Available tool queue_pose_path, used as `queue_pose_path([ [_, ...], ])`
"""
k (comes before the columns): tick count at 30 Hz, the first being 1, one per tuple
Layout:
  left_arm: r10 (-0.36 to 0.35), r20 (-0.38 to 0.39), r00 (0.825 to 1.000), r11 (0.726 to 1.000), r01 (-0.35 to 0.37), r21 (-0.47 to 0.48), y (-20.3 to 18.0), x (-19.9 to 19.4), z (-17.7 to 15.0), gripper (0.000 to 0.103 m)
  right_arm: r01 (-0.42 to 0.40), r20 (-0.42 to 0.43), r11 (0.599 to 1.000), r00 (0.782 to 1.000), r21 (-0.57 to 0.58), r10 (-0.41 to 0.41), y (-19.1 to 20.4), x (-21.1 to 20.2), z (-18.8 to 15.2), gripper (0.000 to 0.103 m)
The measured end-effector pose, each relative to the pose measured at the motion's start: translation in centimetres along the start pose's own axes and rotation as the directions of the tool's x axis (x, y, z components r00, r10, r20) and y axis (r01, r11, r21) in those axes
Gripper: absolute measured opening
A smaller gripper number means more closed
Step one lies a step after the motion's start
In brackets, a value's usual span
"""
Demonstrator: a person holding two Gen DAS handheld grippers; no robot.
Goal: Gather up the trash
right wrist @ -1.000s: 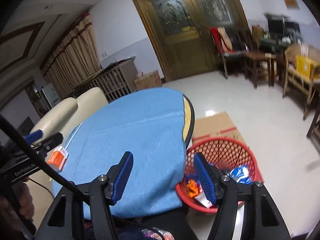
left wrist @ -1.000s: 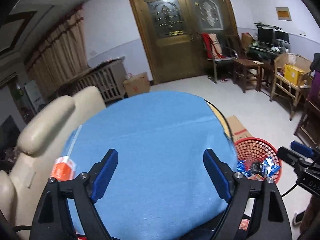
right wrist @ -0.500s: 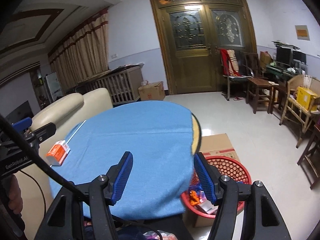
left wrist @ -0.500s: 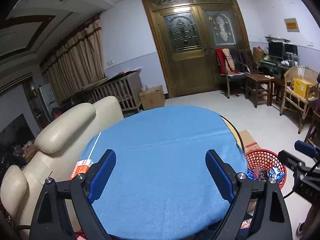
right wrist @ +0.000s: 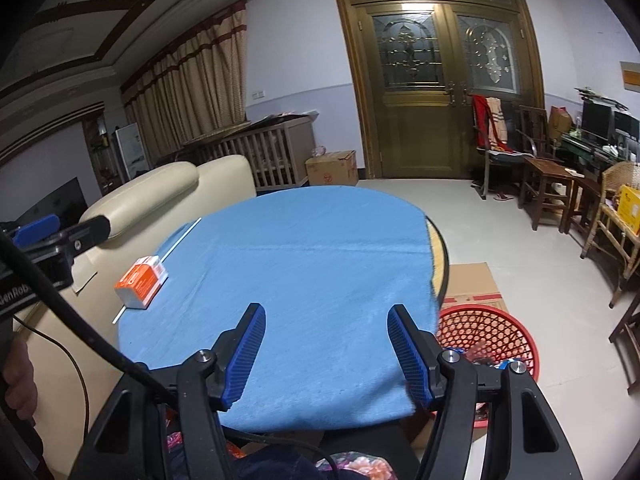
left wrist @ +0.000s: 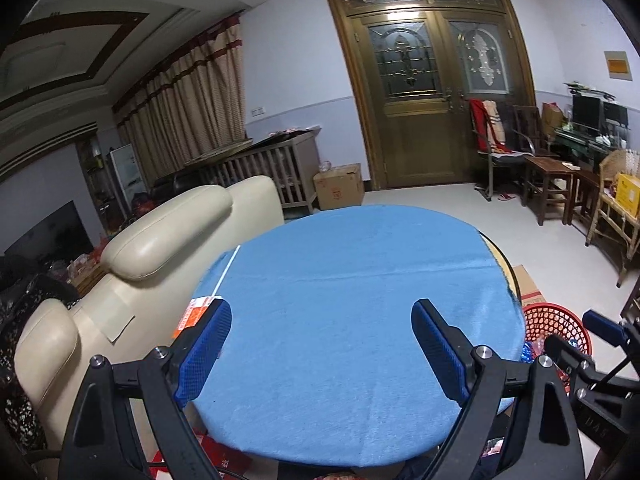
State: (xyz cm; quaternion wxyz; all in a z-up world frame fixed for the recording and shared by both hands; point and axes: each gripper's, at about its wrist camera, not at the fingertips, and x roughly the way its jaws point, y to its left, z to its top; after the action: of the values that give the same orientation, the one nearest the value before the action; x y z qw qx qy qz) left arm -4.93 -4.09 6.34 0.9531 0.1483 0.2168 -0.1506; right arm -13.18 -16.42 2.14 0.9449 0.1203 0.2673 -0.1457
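Observation:
An orange and white carton lies at the left edge of the round table's blue cloth, on a thin white stick. In the left wrist view the carton is partly hidden behind the left finger. A red mesh basket holding wrappers stands on the floor right of the table; it also shows in the left wrist view. My left gripper is open and empty above the cloth. My right gripper is open and empty near the table's right front.
A cream leather sofa stands against the table's left side. A flat cardboard box lies on the floor beyond the basket. Wooden chairs, a wicker chair and a desk line the right wall. Double doors are at the back.
Both grippers have drawn back and tilted up from the table, so more of the room shows. The carton has slipped partly behind my left finger. Both stay open.

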Motion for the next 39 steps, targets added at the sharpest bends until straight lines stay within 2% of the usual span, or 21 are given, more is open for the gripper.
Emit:
queue_pose_path([
  [6, 0.029, 0.001, 1.0, 0.999, -0.029, -0.029, 1.3, -0.5, -0.5, 0.092, -0.023, -0.004, 0.999, 1.0, -0.048, 0.022, 1.9, 0.0, -0.5, 0.067],
  [12, 0.04, 0.002, 0.999, 0.998, -0.04, -0.049, 2.3, -1.2, -0.9, 0.092, -0.027, 0.029, 0.995, 0.999, -0.093, 0.03, 3.7, -0.7, -0.4, 0.067],
  [19, 0.043, 0.007, 0.999, 0.997, -0.042, -0.066, 3.3, -1.8, -1.3, 0.092, -0.03, 0.078, 0.994, 0.996, -0.104, 0.039, 4.8, -1.7, -0.2, 0.067],
  [39, 0.06, 0.018, 0.998, 0.994, -0.058, -0.088, 5.1, -2.4, -1.5, 0.093, -0.043, 0.074, 0.993, 0.996, -0.114, 0.052, 5.9, -1.4, 0.1, 0.067],
])
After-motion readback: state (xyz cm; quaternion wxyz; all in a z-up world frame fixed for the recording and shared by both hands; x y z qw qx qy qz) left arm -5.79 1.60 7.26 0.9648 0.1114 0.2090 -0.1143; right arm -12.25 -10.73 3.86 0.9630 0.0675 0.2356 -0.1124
